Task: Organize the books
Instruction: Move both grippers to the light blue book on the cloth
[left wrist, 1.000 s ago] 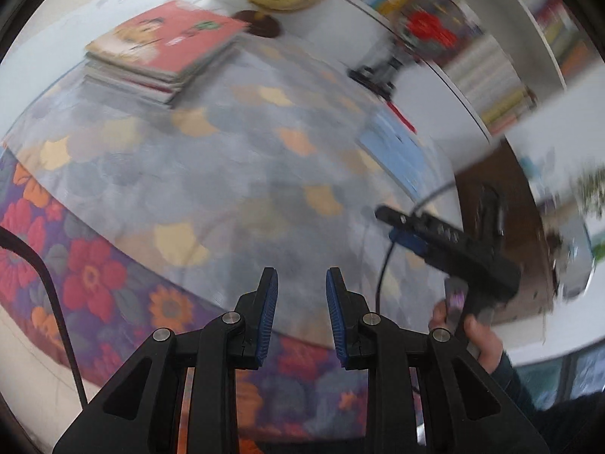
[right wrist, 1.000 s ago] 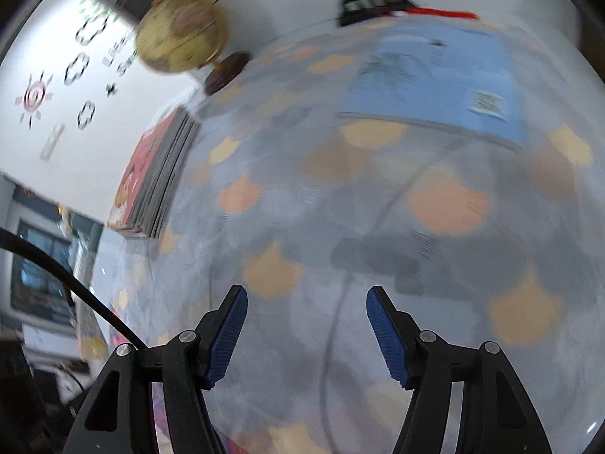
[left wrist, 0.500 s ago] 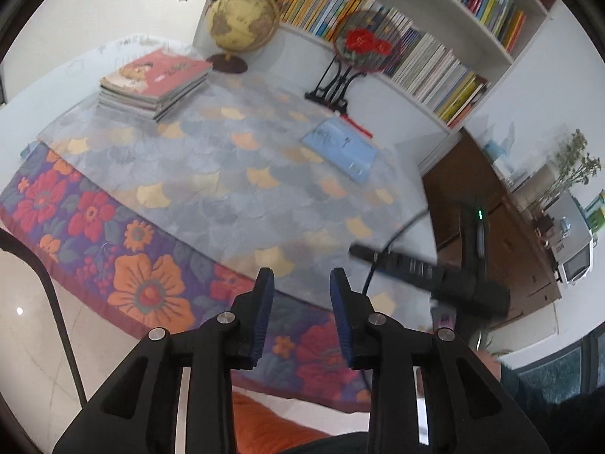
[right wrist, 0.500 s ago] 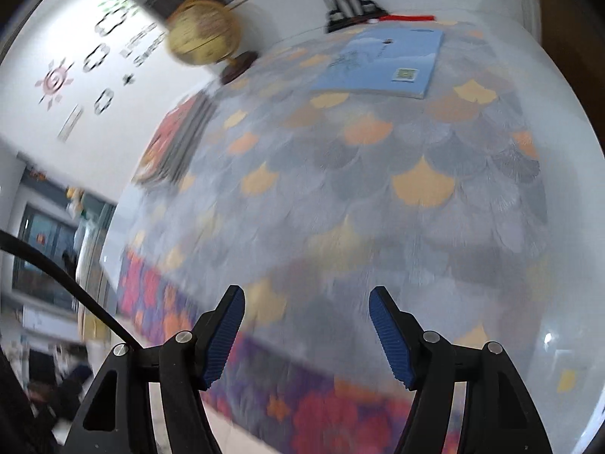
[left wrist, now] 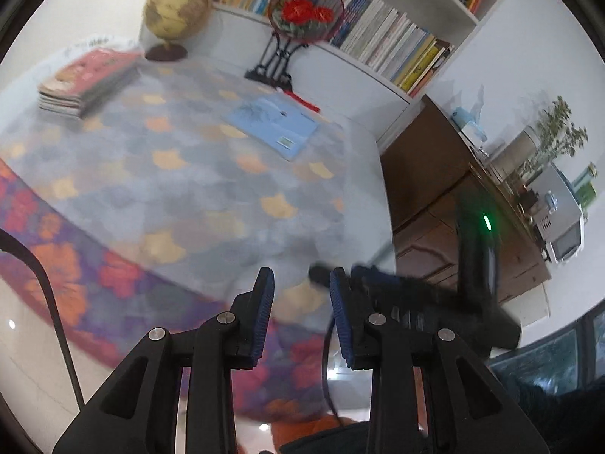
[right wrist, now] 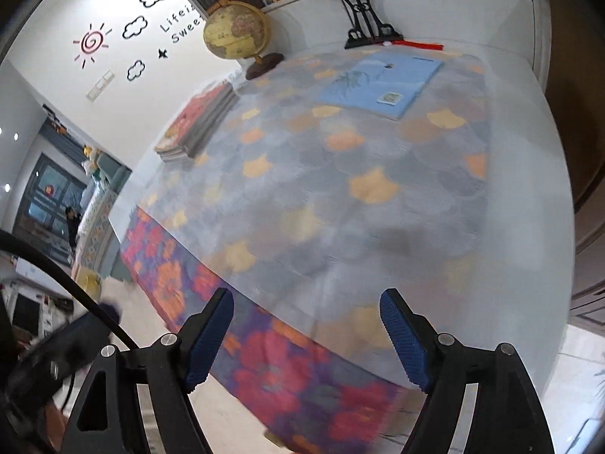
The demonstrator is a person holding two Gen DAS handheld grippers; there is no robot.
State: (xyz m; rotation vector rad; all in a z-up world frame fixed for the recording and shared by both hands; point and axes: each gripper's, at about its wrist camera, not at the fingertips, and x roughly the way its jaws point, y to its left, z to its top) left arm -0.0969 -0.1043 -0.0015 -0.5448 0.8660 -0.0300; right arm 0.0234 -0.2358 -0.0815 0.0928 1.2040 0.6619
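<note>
Pulled back from the desk (left wrist: 189,174) since a second ago. Left of the globe (left wrist: 177,7): stacked books (left wrist: 83,79). Right of it: blue book (left wrist: 272,125), flat. Left tongs (left wrist: 298,299) narrowly parted, empty. Right tongs (right wrist: 306,325) opening wider, nothing between.

"Sweet" on the wall (right wrist: 56,7)

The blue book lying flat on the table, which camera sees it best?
The right wrist view: the thin light-blue book looks sharp there, with its cover drawing and code patch visible. The left wrist view shows it whole too, but blurrier.
</note>
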